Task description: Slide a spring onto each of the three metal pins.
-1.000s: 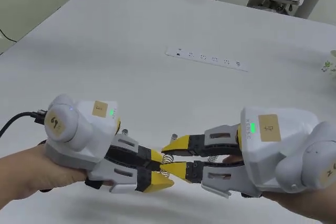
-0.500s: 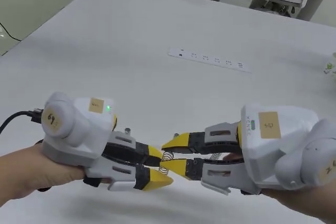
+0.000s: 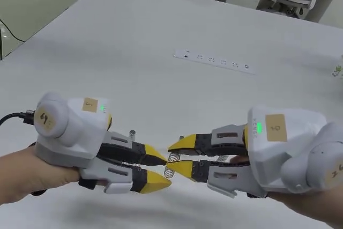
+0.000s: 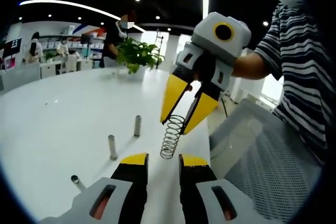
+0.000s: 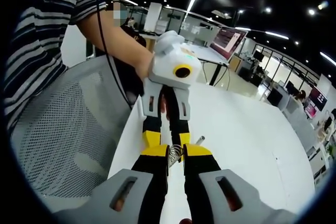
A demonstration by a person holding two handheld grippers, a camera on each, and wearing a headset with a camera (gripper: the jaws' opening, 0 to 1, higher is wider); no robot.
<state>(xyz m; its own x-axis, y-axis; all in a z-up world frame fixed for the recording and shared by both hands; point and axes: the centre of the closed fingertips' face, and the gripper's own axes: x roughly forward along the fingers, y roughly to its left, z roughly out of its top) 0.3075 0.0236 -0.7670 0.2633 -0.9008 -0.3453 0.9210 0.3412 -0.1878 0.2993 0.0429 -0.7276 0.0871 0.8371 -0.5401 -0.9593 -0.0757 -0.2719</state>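
Note:
A small steel spring (image 3: 171, 160) is clamped in the yellow jaws of my right gripper (image 3: 174, 155), which comes in from the right. My left gripper (image 3: 165, 171) faces it tip to tip, open, with the spring's free end near its tips. In the left gripper view the spring (image 4: 172, 136) slants down from the right gripper (image 4: 185, 109) toward my left gripper (image 4: 161, 160). Three upright metal pins (image 4: 137, 126), (image 4: 112, 147), (image 4: 77, 182) stand bare on the white table. In the right gripper view the right gripper (image 5: 176, 152) grips the spring (image 5: 175, 155), with one pin (image 5: 200, 140) just beyond.
A white power strip (image 3: 214, 61) lies further back on the white table (image 3: 134, 52). A potted plant (image 4: 137, 53) stands at the table's far end. A grey mesh chair (image 5: 68, 124) sits by the table's edge near the person.
My left gripper has drawn back to the left, away from the right gripper's tips. The spring stays held in the right jaws.

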